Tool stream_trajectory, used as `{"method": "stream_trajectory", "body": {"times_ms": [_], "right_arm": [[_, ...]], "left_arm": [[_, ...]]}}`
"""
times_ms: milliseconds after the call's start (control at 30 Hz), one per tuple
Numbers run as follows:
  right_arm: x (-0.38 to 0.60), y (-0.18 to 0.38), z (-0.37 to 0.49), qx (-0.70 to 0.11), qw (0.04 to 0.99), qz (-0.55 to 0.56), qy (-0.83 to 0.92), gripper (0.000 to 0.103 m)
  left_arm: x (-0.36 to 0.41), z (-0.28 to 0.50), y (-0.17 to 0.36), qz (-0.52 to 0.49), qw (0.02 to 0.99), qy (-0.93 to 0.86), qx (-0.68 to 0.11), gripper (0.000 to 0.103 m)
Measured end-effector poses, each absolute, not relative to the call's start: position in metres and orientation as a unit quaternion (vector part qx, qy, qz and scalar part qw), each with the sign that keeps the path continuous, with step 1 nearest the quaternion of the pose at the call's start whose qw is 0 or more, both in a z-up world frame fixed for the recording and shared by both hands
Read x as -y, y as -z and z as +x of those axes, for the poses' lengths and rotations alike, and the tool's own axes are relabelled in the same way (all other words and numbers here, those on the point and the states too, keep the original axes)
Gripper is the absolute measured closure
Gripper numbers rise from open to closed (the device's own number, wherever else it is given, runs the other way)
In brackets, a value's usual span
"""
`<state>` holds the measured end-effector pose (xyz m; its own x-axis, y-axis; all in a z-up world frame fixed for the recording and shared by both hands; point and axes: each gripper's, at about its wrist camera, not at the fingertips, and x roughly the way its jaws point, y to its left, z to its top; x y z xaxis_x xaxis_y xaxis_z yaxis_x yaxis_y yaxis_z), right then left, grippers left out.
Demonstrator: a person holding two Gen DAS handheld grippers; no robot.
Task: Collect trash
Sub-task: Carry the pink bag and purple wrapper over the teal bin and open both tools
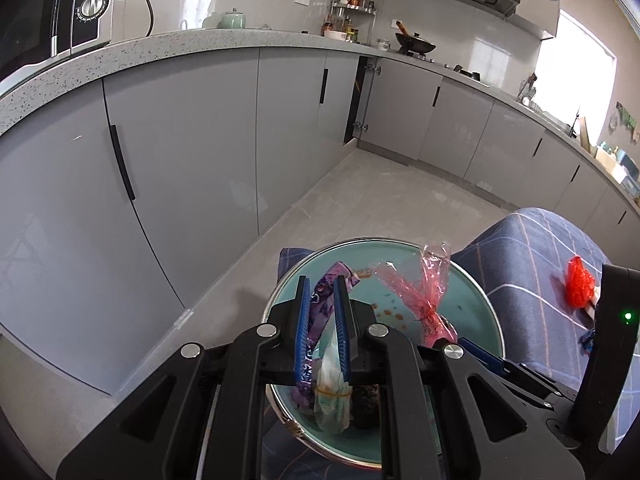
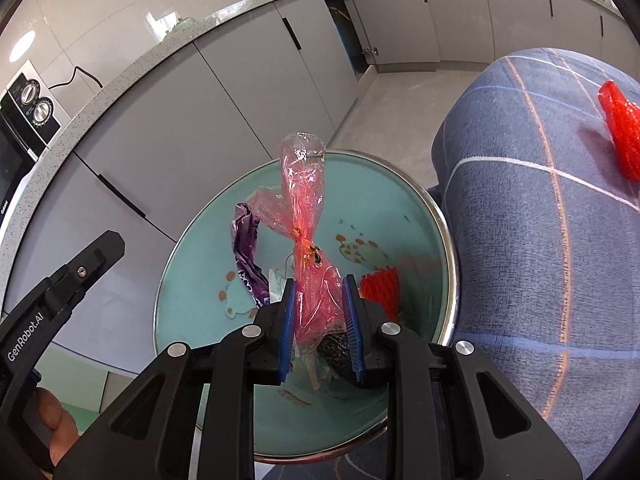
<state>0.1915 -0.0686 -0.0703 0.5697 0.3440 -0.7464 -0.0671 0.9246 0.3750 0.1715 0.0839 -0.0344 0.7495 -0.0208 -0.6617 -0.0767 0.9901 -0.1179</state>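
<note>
A teal bowl (image 1: 472,292) with a metal rim sits at the edge of a blue checked cloth; it also shows in the right wrist view (image 2: 192,280). My left gripper (image 1: 322,286) is shut on a purple wrapper (image 1: 320,312) over the bowl, with a white tied bag (image 1: 330,392) below it. My right gripper (image 2: 318,284) is shut on a pink clear plastic bag (image 2: 302,200), which stands up over the bowl (image 1: 424,284). The purple wrapper (image 2: 248,248) and a red mesh piece (image 2: 380,288) are also in that view. Another red mesh piece (image 1: 580,282) (image 2: 622,128) lies on the cloth.
The blue checked cloth (image 2: 540,240) covers the table to the right. Grey cabinets (image 1: 180,140) under a speckled counter (image 1: 160,46) run along the left and back. A microwave (image 1: 60,8) stands on the counter. Grey floor (image 1: 380,200) lies beyond the bowl.
</note>
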Motion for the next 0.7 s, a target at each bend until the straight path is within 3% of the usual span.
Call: {"method": "stream_trajectory", "body": {"times_ms": [233, 433, 700], "right_arm": [[0.065, 0.074, 0.193, -0.45, 0.872, 0.149, -0.126, 0.076], [0.064, 0.074, 0.19, -0.447, 0.872, 0.15, -0.132, 0.067], [0.071, 0.066, 0.181, -0.435, 0.878, 0.153, -0.129, 0.066]], "left_arm": [[-0.082, 0.172, 0.041, -0.064, 0.927, -0.023, -0.369, 0.09], [-0.084, 0.171, 0.044, -0.063, 0.925, -0.029, -0.375, 0.09], [-0.082, 0.171, 0.046, -0.062, 0.922, -0.035, -0.38, 0.09]]}}
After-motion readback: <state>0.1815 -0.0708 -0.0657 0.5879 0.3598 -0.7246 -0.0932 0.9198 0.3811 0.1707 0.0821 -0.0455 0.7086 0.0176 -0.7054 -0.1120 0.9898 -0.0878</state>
